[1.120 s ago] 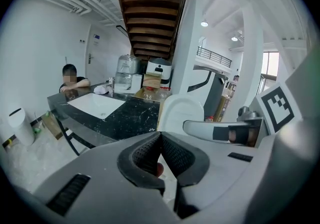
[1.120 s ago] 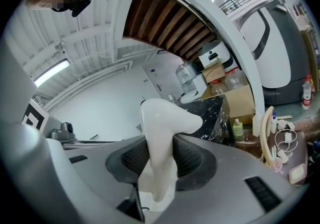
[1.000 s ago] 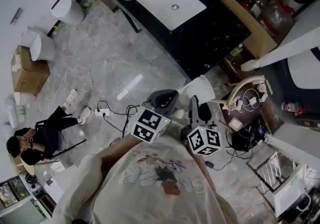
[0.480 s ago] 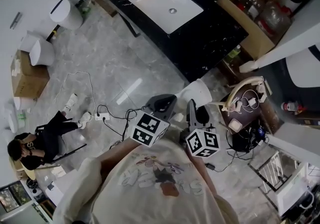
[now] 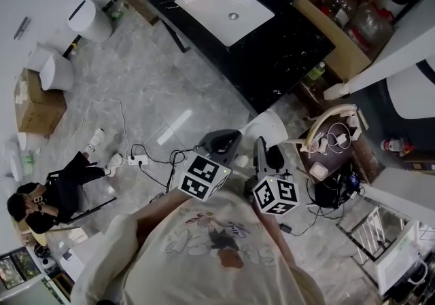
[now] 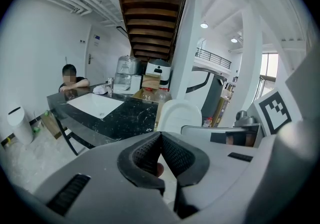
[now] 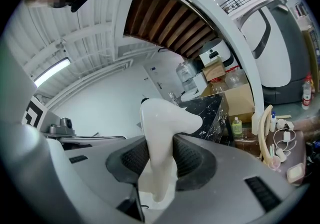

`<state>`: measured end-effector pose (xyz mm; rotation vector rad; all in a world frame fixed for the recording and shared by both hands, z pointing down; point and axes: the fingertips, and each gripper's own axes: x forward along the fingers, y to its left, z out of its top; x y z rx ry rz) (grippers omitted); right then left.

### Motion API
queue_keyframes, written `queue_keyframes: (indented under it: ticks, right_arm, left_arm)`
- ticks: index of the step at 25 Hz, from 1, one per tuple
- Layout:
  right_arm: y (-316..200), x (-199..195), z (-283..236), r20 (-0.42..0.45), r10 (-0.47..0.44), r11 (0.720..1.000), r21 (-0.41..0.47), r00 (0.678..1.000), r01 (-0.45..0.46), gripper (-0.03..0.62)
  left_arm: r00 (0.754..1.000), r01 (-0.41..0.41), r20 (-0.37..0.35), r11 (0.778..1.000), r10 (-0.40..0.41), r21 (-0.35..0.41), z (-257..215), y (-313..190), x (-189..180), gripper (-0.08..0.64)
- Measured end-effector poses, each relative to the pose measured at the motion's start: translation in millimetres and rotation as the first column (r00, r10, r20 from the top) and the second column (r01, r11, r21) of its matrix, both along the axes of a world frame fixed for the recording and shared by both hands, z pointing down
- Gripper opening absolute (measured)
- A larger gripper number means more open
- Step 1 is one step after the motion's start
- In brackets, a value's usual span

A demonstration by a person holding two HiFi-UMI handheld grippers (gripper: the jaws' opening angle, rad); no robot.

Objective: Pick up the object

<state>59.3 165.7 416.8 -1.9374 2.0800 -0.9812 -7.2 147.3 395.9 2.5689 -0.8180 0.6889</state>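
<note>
a: what's closest to the camera?
b: the person's pale printed shirt (image 5: 217, 242). just past it are the two marker cubes (image 5: 204, 178), side by side.
a: and the left gripper?
b: the left gripper (image 6: 160, 137) has its jaws pressed together at the tips, with nothing caught between the pads.
a: the right one?
b: the right gripper (image 7: 161, 152) is pinching the white object (image 7: 161, 118). both ribbed pads press on its narrow lower part, and its wider rounded top sticks out past the jaws. in the head view the object sits at that gripper's front end, held up above the marble floor (image 5: 149, 79).
a: what's further out?
b: a power strip (image 5: 139, 155) with cables lies on the floor to the left of the grippers. beyond that stands a black counter (image 5: 292, 45) with a white sink (image 5: 226, 1) set in it, and there's a cardboard box (image 5: 348, 51) at its right end.
</note>
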Motion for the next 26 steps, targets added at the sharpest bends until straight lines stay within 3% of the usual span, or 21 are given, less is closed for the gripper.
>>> queue_keyframes:
  ticks: [26]
  right_arm:
    - [-1.7, -5.2, -3.1, 0.004, 0.006, 1.0, 0.013, 1.0, -0.006, 0.144]
  left_arm:
    - [1.0, -0.002, 0.008, 1.0, 0.001, 0.007, -1.6, -1.3, -6.4, 0.008]
